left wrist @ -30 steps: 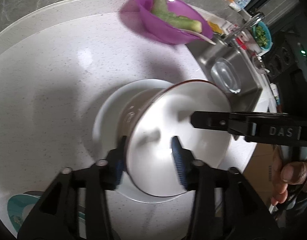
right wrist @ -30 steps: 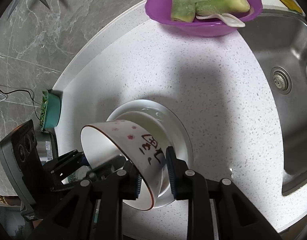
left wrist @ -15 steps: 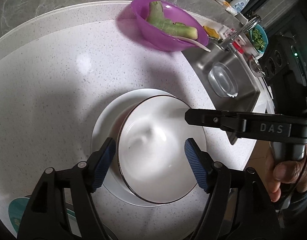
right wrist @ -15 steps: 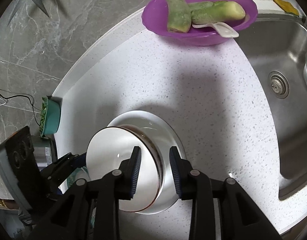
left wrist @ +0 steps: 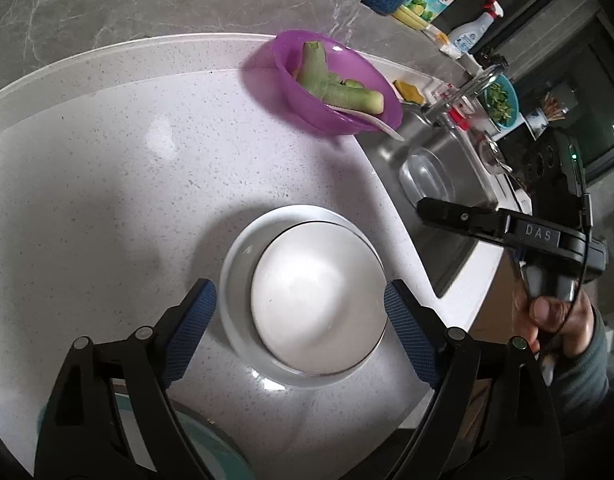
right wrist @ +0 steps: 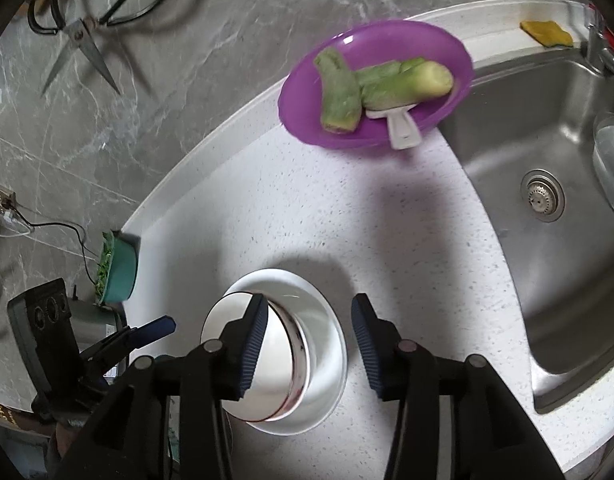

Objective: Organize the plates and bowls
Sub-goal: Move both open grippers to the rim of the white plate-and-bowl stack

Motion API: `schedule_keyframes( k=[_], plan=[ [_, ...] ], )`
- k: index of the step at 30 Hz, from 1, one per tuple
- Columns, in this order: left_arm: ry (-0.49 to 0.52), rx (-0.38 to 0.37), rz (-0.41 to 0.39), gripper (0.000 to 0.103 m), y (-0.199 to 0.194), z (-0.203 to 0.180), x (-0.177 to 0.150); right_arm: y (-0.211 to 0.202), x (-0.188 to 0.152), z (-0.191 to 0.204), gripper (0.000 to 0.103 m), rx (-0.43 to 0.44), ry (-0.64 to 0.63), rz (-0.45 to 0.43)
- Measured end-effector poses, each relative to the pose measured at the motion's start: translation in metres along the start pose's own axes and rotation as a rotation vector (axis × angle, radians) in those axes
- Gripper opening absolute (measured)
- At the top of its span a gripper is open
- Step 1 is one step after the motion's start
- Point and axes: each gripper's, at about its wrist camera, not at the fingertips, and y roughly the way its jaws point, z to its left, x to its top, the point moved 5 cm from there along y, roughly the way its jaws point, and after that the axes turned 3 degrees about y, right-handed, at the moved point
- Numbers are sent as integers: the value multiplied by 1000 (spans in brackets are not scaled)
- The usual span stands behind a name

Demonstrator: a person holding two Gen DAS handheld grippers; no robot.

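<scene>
the speckled white worktop (left wrist: 107,184) is carrying a white plate (left wrist: 237,280) with a white bowl (left wrist: 319,292) nested in it; the left gripper (left wrist: 299,328) is opening wide, the right gripper (right wrist: 307,348) opening too, neither gripping; stacking looks done, next both likely retreating clear; "das" is showing on the right gripper.

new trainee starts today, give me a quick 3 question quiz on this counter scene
1. True or false: the white bowl sits inside the white dish.
2. What lies in the purple bowl? A. green vegetable pieces and a white spoon B. scissors C. nothing
3. Is either gripper gripping the white bowl?

Key
1. True.
2. A: green vegetable pieces, white spoon.
3. No. The left gripper and right gripper are both opening, fingers clear of it.
</scene>
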Motion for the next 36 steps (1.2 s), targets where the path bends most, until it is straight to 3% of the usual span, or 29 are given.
schedule_keyframes(
  k=[4, 9, 22, 32, 36],
  plan=[
    [89, 42, 63, 86, -4, 22, -5, -9, -4, -13, 48, -6, -10, -6],
    [172, 32, 148, 86, -7, 48, -13, -4, -19, -30, 48, -31, 5, 31],
    [175, -6, 264, 87, 39, 64, -24, 24, -47, -35, 48, -51, 59, 87],
    [146, -30, 250, 86, 35, 73, -21, 27, -53, -44, 48, -82, 83, 86],
    [170, -6, 281, 86, 40, 76, -25, 33, -56, -45, 48, -90, 85, 110]
  ],
)
